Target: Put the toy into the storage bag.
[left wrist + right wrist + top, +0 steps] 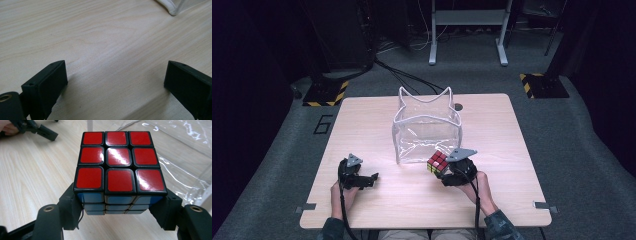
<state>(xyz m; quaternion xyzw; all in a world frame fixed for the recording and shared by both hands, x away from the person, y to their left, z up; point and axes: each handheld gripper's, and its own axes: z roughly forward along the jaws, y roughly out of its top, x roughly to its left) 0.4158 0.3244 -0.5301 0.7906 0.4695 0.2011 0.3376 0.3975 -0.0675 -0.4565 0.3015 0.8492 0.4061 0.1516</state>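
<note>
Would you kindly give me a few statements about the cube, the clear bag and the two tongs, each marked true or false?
1. The right tongs are closed on the puzzle cube. True.
2. The cube's upward face is all green. False: it is all red, with blue on the side below.
3. The left tongs hold a cube too. False: their jaws stand apart over bare table, nothing between them.
4. The clear plastic bag stands open on the table. True.
5. The cube is already inside the bag. False: in the high view it is outside, at the bag's near right corner.
</note>
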